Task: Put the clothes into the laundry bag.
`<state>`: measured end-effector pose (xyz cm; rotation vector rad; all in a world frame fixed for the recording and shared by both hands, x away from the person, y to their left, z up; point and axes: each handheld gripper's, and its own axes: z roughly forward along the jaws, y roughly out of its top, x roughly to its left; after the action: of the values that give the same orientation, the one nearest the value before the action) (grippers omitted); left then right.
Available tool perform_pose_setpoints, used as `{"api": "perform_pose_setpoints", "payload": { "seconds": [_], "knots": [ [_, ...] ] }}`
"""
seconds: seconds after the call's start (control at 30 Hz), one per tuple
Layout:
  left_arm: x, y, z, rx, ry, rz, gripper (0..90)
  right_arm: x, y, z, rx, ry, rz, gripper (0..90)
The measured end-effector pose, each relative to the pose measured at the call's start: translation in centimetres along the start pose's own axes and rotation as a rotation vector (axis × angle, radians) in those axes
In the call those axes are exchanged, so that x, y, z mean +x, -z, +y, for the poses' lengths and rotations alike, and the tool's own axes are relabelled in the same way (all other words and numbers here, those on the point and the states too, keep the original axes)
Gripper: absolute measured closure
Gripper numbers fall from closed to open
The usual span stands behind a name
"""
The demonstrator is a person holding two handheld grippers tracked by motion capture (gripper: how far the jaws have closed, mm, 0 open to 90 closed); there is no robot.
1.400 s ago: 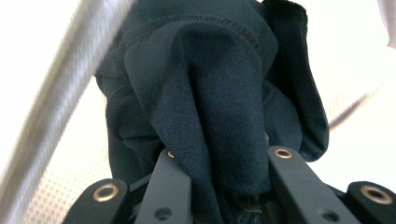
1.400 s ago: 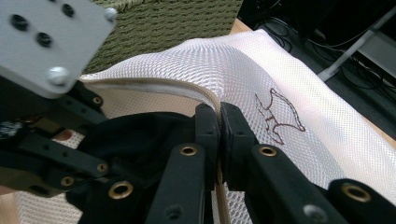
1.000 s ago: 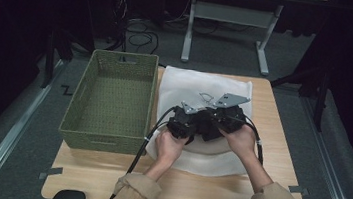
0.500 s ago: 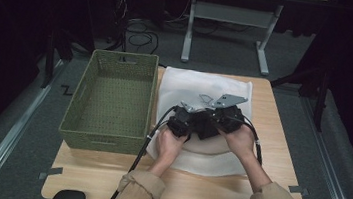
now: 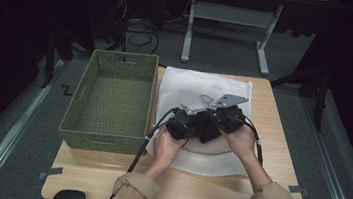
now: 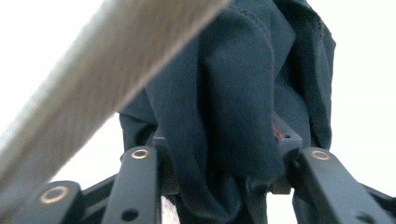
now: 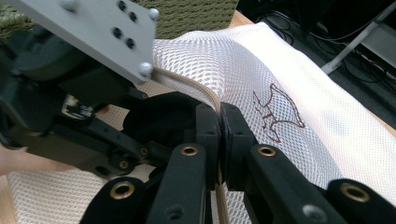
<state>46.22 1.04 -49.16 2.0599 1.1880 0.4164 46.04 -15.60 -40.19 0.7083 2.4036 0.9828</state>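
While both hands meet mid-tabletop (image 5: pixel 104 184) in the high view, left tool (image 5: pixel 187 127) and right tool (image 5: pixel 226 119) sit over the white mesh bag (image 5: pixel 201 84), green basket (image 5: pixel 114 97) just to the left. Left gripper view: dark garment (image 6: pixel 243 93) hangs betw. the jaws, which have just been opening; pads look off it. Right gripper view: right tool (image 7: pixel 219 122) clenched on the bag's tan rim (image 7: pixel 196 86), garment just left of it, nearer the left tool. No readable text, only a stitched animal outline (image 7: pixel 278 112).

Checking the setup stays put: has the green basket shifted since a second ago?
No. The green basket sits where it was, by the table's left edge.
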Motion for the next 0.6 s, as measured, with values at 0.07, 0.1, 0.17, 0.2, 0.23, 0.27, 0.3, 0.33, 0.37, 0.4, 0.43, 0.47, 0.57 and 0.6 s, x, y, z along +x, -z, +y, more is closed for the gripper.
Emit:
{"api": "perform_pose_setpoints", "payload": {
  "seconds": [0.07,0.1,0.17,0.2,0.23,0.27,0.3,0.33,0.37,0.4,0.43,0.47,0.57,0.6],
  "knots": [
    [0.0,0.3,-0.1,0.006,-0.005,-0.003,53.0,0.0,0.0,0.0,0.0,0.0,0.003,88.0],
    [0.0,0.5,-0.3,0.002,-0.007,-0.002,51.6,0.0,-0.1,0.0,-0.004,0.002,0.003,88.1],
    [-0.1,0.9,-0.5,-0.001,-0.016,-0.005,48.7,0.0,-0.2,0.1,0.001,0.005,0.003,88.0],
    [-0.2,1.1,-0.6,-0.001,-0.022,-0.008,47.8,0.1,-0.2,0.1,0.006,0.004,0.003,88.0],
    [-0.2,1.3,-0.8,0.001,-0.029,-0.012,46.9,0.1,-0.2,0.1,0.003,0.009,0.002,88.0],
    [-0.3,1.5,-1.0,0.002,-0.033,-0.013,46.6,0.1,-0.2,0.1,0.004,0.006,0.004,88.0],
    [-0.3,1.8,-1.3,0.003,-0.036,-0.011,46.6,0.1,-0.2,0.1,0.003,0.006,0.004,88.0],
    [-0.3,1.9,-1.4,0.005,-0.036,-0.011,47.0,0.1,-0.1,0.1,0.004,0.0,0.004,88.0],
    [-0.2,2.1,-1.6,0.007,-0.032,-0.014,48.1,0.1,-0.1,0.1,0.002,-0.003,0.002,88.0],
    [-0.1,2.2,-1.8,0.012,-0.028,-0.018,49.2,0.0,-0.1,0.1,-0.001,-0.001,0.001,88.0],
    [0.0,2.2,-1.9,0.019,-0.024,-0.028,51.5,0.0,-0.1,0.1,-0.001,-0.002,0.002,88.1],
    [0.0,2.2,-2.0,0.029,-0.023,-0.038,55.0,0.0,-0.1,0.2,-0.001,0.0,0.001,88.0],
    [0.1,1.7,-2.2,0.052,-0.02,-0.046,61.3,0.1,-0.1,0.2,-0.002,0.003,0.002,88.0],
    [0.2,1.5,-2.2,0.056,-0.017,-0.048,64.9,0.1,-0.1,0.2,-0.002,0.005,0.002,88.0]
  ]
}}
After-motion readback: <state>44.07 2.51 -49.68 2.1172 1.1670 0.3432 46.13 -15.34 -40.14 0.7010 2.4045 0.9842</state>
